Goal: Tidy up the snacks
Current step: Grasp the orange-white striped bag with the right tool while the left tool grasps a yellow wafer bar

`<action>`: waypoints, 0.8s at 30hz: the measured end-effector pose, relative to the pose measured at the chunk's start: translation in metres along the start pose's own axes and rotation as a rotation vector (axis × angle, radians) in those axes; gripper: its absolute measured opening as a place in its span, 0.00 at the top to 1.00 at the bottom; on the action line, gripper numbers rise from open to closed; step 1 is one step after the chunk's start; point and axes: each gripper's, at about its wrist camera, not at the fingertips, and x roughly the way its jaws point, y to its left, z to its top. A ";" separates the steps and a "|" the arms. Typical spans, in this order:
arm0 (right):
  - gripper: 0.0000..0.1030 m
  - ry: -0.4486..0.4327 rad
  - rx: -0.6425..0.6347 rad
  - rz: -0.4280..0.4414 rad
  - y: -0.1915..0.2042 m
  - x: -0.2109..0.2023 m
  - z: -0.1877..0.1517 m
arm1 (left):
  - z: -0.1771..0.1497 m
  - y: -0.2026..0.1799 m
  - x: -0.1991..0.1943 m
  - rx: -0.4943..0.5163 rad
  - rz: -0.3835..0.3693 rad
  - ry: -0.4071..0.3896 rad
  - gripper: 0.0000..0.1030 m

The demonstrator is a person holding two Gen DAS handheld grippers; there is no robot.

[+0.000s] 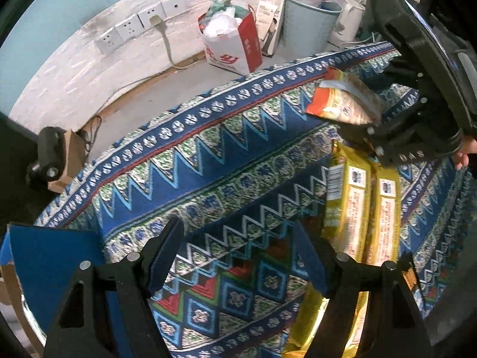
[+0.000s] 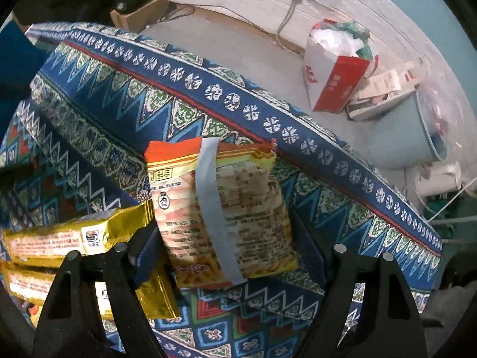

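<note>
An orange snack packet [image 2: 226, 214] with a grey tape strip lies near the far edge of the patterned tablecloth [image 2: 119, 104], one corner over a yellow pack. My right gripper [image 2: 229, 247] points down over the packet and is open. Its left pad rests by the packet's edge, and a narrow gap shows at the right pad. In the left wrist view, the same packet [image 1: 342, 101] sits under the right gripper [image 1: 375, 140]. Two long yellow snack packs [image 1: 348, 208] lie side by side just right of my left gripper [image 1: 237, 238]. That gripper is open over bare cloth [image 1: 208, 164].
On the floor beyond the table stand a red and white paper bag [image 1: 235, 44], a pale blue bin [image 1: 307, 24] and a white kettle [image 1: 348, 21]. Wall sockets [image 1: 134, 26] have a cord plugged in. A cardboard box [image 1: 71, 155] sits at the left, and a blue sheet [image 1: 44, 256] by the left finger.
</note>
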 end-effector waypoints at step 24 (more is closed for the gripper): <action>0.61 -0.091 0.277 -0.020 -0.003 -0.067 -0.064 | -0.014 -0.051 0.013 0.063 -0.121 0.051 0.19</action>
